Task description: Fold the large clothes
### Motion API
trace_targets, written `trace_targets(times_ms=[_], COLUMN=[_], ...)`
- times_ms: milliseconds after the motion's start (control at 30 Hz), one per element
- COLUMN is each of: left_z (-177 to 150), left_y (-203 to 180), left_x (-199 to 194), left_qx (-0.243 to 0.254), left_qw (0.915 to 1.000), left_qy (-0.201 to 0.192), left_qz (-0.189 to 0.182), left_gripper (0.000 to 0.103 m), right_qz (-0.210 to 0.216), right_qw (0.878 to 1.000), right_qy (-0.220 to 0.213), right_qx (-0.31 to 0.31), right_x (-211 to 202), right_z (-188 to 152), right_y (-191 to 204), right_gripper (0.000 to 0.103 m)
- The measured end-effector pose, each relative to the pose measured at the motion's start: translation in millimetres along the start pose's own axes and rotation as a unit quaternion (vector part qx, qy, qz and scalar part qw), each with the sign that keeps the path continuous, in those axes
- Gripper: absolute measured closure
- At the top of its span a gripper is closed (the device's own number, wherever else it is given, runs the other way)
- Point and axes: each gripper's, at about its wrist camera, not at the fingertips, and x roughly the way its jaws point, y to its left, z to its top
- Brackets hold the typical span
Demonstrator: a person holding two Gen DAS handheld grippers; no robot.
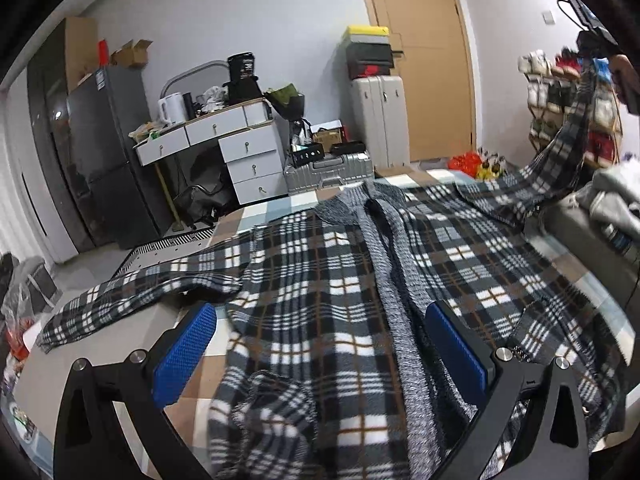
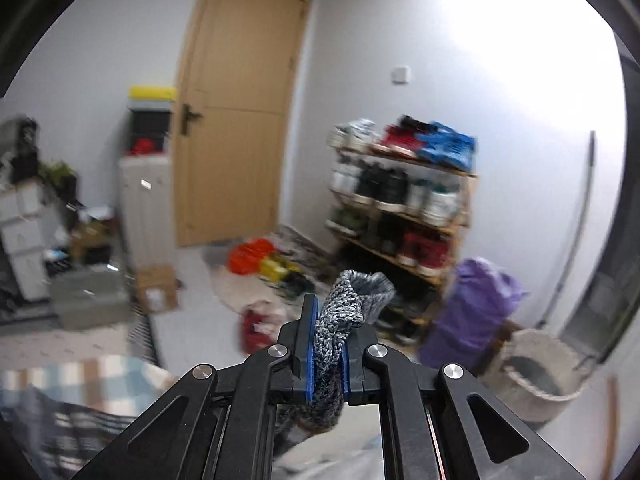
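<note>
The big black, white and brown checked fleece shirt [image 1: 320,300] lies spread across the bed [image 1: 224,232]. The right claw [image 2: 326,344] is clamped on its grey knit cuff [image 2: 352,296], lifted up. The left claw [image 1: 320,356] is wide apart, holding nothing.

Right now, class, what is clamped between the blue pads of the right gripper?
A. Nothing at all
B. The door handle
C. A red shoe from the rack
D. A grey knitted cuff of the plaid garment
D: in the right wrist view the right gripper has its jaws shut on the grey knitted cuff, and the left wrist view shows the sleeve of the plaid garment lifted toward it.
</note>
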Motion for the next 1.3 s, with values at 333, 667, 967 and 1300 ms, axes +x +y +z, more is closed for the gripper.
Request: trace_targets(times_ms=[333, 667, 967, 1300], left_z=[-2, -7, -11, -13], left_y=[59, 106, 101, 101], left_x=[-40, -42, -38, -42], left_qx=[-0.091, -0.156, -0.135, -0.123], left_qw=[0.9944, 0.9853, 0.9887, 0.99], left_qy=[-0.051, -0.069, -0.064, -0.065], left_qz=[-0.011, 0.007, -0.019, -0.023], left_gripper=[0.001, 0.001, 0.001, 0.001], right_qz=[0.188, 0.392, 0.446, 0.561], right_qw=[0.982, 0.895, 0.822, 0.724], right_qy=[0.0, 0.207, 0.353, 0.402], right_qx=[-0.014, -0.052, -0.02, -0.004], right_x=[-105, -109, -86, -104], right_z=[21, -115, -269, -294], right_y=[181, 425, 544, 549], right_gripper=[0.094, 0.094, 0.094, 0.025])
